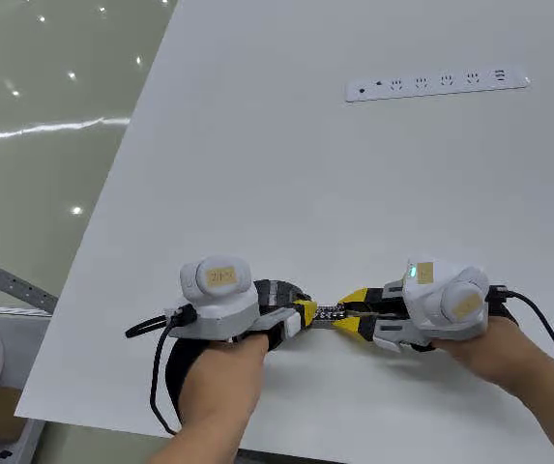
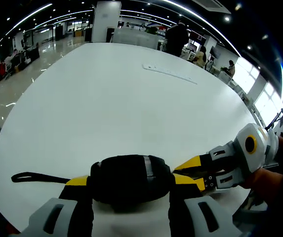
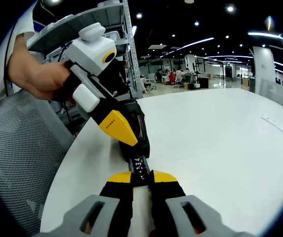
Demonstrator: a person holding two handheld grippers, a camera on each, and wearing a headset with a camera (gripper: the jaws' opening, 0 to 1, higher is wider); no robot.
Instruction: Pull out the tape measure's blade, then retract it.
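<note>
Black case (image 2: pixel 130 175) L gripper (image 2: pixel 131 182), blade (image 3: pixel 140 164) R gripper (image 3: pixel 141 178).

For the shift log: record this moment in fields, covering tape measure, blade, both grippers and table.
tape measure: black case, held by left gripper
blade: short length out, markings visible
left gripper: shut on tape measure
right gripper: shut on blade near its end
table: white; power strip at far side

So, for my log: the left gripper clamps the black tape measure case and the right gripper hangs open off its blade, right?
No: the right gripper is shut on the dark numbered blade, per the right gripper view. The left gripper does clamp the black tape measure case.
</note>
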